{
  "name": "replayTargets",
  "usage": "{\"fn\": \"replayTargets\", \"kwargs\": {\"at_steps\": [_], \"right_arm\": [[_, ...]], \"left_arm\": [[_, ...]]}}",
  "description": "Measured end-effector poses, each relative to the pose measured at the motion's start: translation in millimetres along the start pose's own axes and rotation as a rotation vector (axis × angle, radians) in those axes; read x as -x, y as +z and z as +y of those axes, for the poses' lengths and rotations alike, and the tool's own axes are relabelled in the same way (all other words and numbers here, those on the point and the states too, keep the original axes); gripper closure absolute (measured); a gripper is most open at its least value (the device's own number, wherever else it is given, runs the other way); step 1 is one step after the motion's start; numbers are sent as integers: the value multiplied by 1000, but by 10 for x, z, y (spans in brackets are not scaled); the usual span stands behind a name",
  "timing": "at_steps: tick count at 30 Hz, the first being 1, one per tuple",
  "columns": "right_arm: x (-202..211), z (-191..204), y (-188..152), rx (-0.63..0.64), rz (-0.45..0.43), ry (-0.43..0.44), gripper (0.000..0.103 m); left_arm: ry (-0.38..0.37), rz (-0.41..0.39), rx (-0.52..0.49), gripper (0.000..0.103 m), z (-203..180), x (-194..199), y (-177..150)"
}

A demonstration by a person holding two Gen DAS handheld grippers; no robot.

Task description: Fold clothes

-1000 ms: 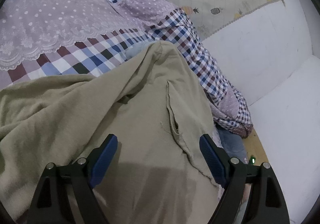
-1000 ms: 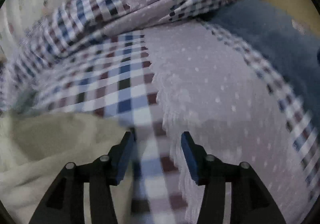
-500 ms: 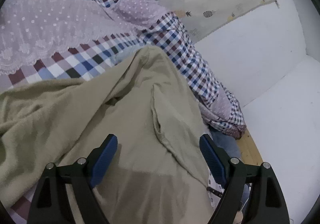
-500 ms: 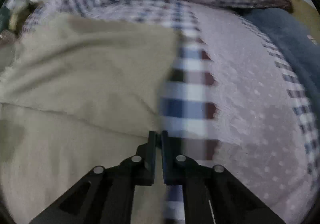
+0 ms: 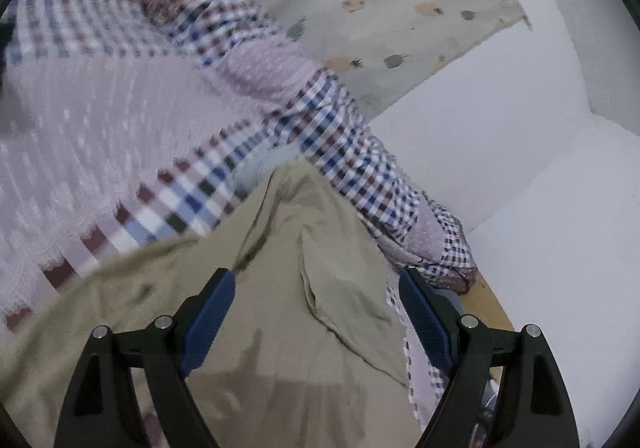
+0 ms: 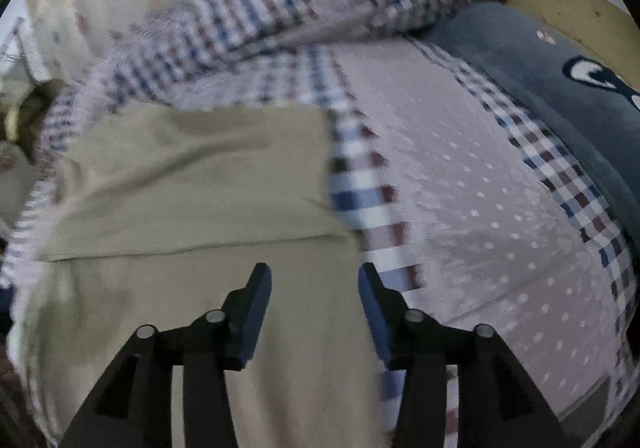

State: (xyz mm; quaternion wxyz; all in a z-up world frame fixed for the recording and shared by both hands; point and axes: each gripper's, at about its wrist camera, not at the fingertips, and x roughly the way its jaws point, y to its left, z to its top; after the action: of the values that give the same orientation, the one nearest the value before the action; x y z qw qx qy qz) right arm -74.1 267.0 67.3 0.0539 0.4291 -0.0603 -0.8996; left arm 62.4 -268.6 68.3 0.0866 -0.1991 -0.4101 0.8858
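A khaki garment (image 5: 288, 288) lies spread on a checked and dotted bedspread (image 5: 120, 120). In the left wrist view it fills the lower middle, with a seam or slit running down it. My left gripper (image 5: 316, 308) hovers over it, open wide, nothing between its blue pads. In the right wrist view the same khaki garment (image 6: 192, 188) lies flat with a fold line across it. My right gripper (image 6: 314, 300) is open above its right edge, where the cloth meets the checked bedspread (image 6: 460, 188).
A bunched checked quilt (image 5: 340, 136) runs along the far side by a white wall (image 5: 480, 120) with a fruit-print cloth (image 5: 380, 0). A dark blue cushion (image 6: 560, 96) lies at the right in the right wrist view. A strip of wooden floor (image 5: 488, 300) shows beside the bed.
My right gripper was shut half a second ago and now stands open over the garment's edge. The left gripper stayed open and drew back slightly over the cloth.
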Motion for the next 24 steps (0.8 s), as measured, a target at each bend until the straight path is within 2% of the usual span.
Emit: {"fn": "replayTargets", "kwargs": {"at_steps": [3, 6, 11, 16, 20, 24], "right_arm": [[299, 540, -152, 57, -49, 78, 48], [452, 1173, -398, 120, -51, 184, 44], [638, 2150, -888, 234, -24, 341, 43], [828, 2836, -1455, 365, -14, 424, 41], [1025, 2931, -1840, 439, -41, 435, 34], [1228, 2959, -2215, 509, -75, 438, 29]], "left_arm": [[11, -22, -82, 16, -43, 260, 107], [12, -41, -128, 15, -18, 549, 180], [9, -89, -143, 15, 134, 1072, 256], [48, -104, -168, 15, 285, 1494, 182], [123, -85, -261, 15, 323, 1786, 14], [210, -62, -296, 15, 466, 2125, -215]]}}
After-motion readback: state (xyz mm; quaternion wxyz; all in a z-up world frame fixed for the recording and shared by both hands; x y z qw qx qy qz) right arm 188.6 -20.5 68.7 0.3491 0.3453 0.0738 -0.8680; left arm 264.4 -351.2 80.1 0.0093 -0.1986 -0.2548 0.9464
